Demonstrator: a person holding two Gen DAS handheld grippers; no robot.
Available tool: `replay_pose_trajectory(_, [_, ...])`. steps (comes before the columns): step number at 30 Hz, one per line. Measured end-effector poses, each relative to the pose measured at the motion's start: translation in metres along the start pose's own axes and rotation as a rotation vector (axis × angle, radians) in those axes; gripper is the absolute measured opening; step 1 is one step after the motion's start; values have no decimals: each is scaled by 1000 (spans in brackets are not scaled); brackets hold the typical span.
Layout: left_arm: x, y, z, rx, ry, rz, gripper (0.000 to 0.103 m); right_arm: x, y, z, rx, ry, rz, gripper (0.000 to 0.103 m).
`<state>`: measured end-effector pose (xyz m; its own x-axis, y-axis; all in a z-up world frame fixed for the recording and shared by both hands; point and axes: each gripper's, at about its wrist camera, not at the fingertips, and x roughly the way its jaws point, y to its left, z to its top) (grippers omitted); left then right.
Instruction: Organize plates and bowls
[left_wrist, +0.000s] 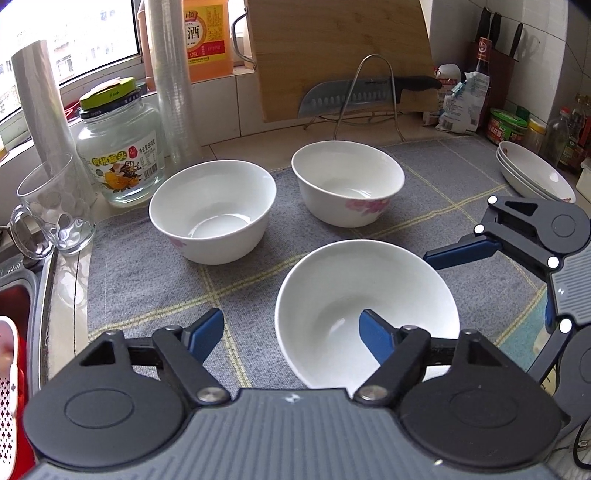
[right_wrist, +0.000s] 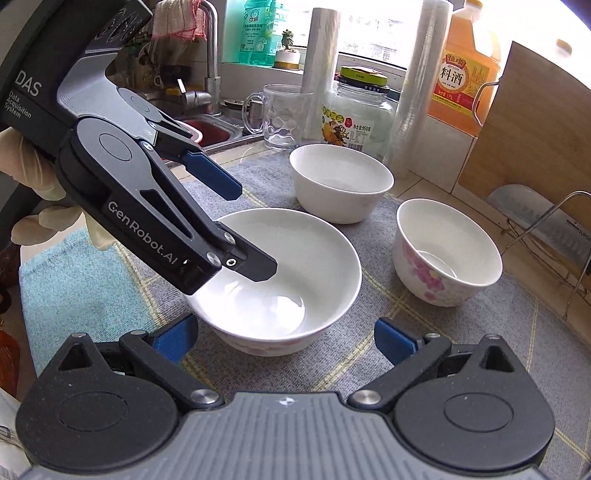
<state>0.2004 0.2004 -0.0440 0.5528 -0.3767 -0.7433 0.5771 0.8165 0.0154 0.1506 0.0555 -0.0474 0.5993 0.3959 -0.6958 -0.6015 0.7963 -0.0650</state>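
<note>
Three glossy white ceramic bowls stand on a grey woven mat (left_wrist: 140, 273) with pale yellow check lines, spread over the counter (left_wrist: 280, 142). All three are round, deep and empty.

In the left wrist view, the near bowl (left_wrist: 351, 295) sits at 6 o'clock on the mat, the left bowl (left_wrist: 212, 206) at 10 o'clock, and the floral bowl (left_wrist: 347, 181), printed with pink blossoms, at 12 o'clock. Stacked shallow plates (left_wrist: 535, 173) lie at 3 o'clock, off the mat. A dimpled glass mug (left_wrist: 55, 210), empty, and a lidded glass jar (left_wrist: 118, 147) stand at 9 o'clock.

The left gripper (left_wrist: 291, 332) points steeply down. Its fingers (left_wrist: 375, 338) straddle the near bowl's rim, one blue pad inside the basin, the other outside; they stand half-wide, and no pad visibly presses the wall.

The right gripper (right_wrist: 284, 339) hovers at the same bowl's near edge, fingers wide and holding nothing. A gloved hand (right_wrist: 40, 206) holds the left gripper's body.
</note>
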Motion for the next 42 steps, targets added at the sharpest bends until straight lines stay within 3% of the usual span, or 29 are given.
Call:
replay_pose_trajectory(2, [1,0,1,2,8,-20,67,-1,1,0,-11,-4,0,98])
replay_pose_trajectory(11, [5,-6,4,26,19,-70,52,-4,5,2,-42,-13,24,87])
replay_pose_trajectory(30, [-1,-15,8,37,16,-95,52,-14,3,0,-18,-4,29,86])
replay_pose_trajectory(42, [1,-50,18,100,5,-162,52,-45,-4,-18,39,1,-28,86])
